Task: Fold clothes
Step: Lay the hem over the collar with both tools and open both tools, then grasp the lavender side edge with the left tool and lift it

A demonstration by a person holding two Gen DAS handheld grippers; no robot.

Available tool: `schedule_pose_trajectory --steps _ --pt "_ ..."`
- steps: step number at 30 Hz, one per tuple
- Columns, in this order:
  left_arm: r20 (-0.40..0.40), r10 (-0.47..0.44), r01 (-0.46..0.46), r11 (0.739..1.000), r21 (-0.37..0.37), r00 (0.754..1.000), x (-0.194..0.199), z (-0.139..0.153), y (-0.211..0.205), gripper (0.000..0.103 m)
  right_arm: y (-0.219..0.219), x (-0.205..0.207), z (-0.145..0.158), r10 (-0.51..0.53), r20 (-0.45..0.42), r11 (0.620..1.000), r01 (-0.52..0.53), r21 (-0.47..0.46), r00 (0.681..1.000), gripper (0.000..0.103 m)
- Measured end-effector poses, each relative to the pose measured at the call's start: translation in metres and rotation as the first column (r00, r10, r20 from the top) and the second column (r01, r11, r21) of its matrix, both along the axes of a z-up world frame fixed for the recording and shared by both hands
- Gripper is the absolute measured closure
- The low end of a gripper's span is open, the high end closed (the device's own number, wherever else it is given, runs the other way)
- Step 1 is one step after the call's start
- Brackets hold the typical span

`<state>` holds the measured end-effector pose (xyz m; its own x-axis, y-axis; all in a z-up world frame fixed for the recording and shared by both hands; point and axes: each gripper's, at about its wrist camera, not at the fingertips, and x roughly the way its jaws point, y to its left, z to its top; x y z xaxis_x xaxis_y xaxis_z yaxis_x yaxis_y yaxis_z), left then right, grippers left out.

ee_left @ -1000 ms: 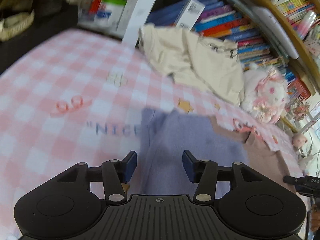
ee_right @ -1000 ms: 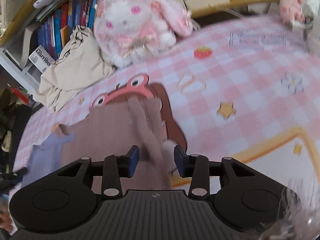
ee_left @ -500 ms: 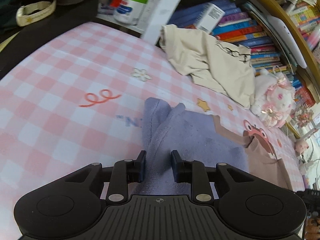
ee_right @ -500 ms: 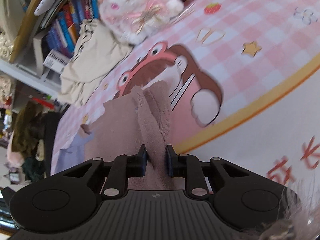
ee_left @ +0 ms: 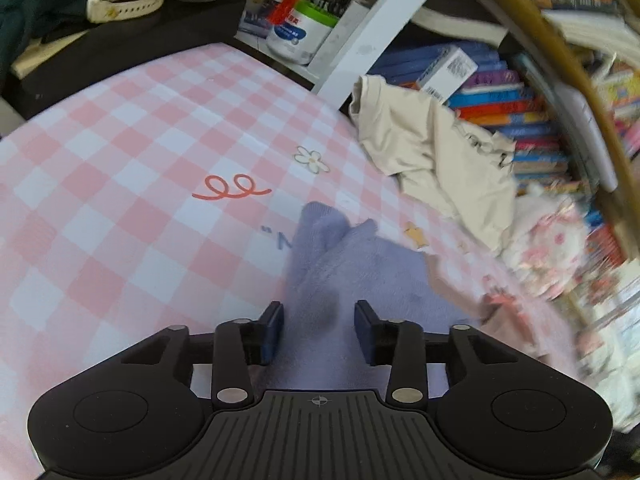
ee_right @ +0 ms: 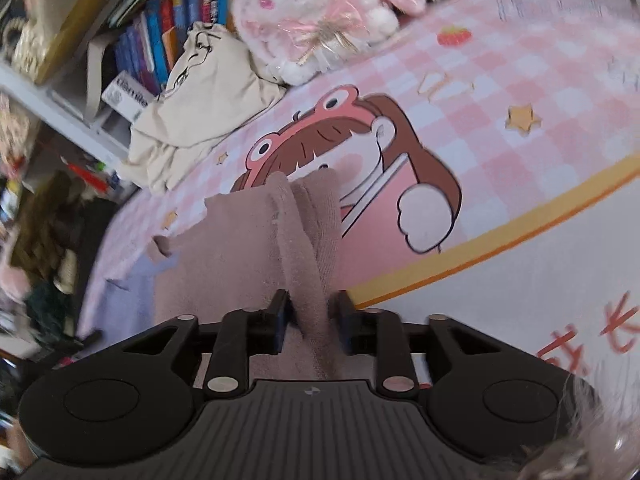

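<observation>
1. Left tool [ee_left: 319, 330] stands parted around a raised lavender fold of the garment [ee_left: 352, 272]; contact unclear.
2. Right tool [ee_right: 312, 318] pinches the garment's mauve fold [ee_right: 308, 248].
3. Beyond the garment: pen tub [ee_left: 298, 34] holding pens.

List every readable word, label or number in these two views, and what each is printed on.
"usmile", partly cut off: white box on the bookshelf, right wrist view.
"N, an opening quote mark and one letter, the rest covered by the purple garment: pink checked sheet.
Red characters at the lower right of the sheet, right wrist view: cut off, unreadable.
Blue lettering on the sheet's far end: blurred.
White tub label, book spines, barcode box: too small or blurred.
</observation>
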<state>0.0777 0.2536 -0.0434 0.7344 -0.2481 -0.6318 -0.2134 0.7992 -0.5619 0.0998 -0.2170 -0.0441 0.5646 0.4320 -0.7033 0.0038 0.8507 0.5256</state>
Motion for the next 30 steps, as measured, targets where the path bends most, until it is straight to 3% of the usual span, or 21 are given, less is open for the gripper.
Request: schedule_pose_trajectory --steps 2,8,10,13,17,22,30 --pt "0.017 0.001 -0.001 1.000 0.027 1.000 -0.010 0.008 -0.002 0.057 0.002 -0.006 0.007 0.014 0.032 0.999 -0.013 -0.036 0.999 0.073" --pt "0.046 -0.016 0.010 0.992 0.124 0.999 -0.040 0.032 -0.014 0.049 0.002 -0.034 0.029 0.009 0.111 0.991 0.006 -0.133 0.994 0.052" --pt "0.053 -0.040 0.031 0.987 0.156 0.998 -0.051 0.037 -0.022 0.047 0.005 -0.046 0.035 0.026 0.136 0.980 0.002 -0.201 0.990 0.048" --pt "0.054 -0.072 0.059 0.974 0.219 0.996 -0.070 0.044 -0.034 0.039 0.009 -0.066 0.040 0.047 0.155 0.952 0.003 -0.308 0.987 0.032" --pt "0.040 -0.097 0.082 0.954 0.288 0.994 -0.093 0.050 -0.047 0.033 0.015 -0.091 0.043 0.067 0.155 0.921 -0.001 -0.389 0.986 0.021" --pt "-0.016 -0.116 0.114 0.931 0.348 0.993 -0.106 0.047 -0.061 0.020 0.028 -0.113 0.040 0.059 0.117 0.901 -0.002 -0.433 0.991 0.013" --pt "-0.113 -0.124 0.157 0.920 0.360 0.986 -0.111 0.029 -0.074 0.020 0.051 -0.128 0.027 0.095 0.042 0.889 -0.066 -0.453 0.995 0.010"
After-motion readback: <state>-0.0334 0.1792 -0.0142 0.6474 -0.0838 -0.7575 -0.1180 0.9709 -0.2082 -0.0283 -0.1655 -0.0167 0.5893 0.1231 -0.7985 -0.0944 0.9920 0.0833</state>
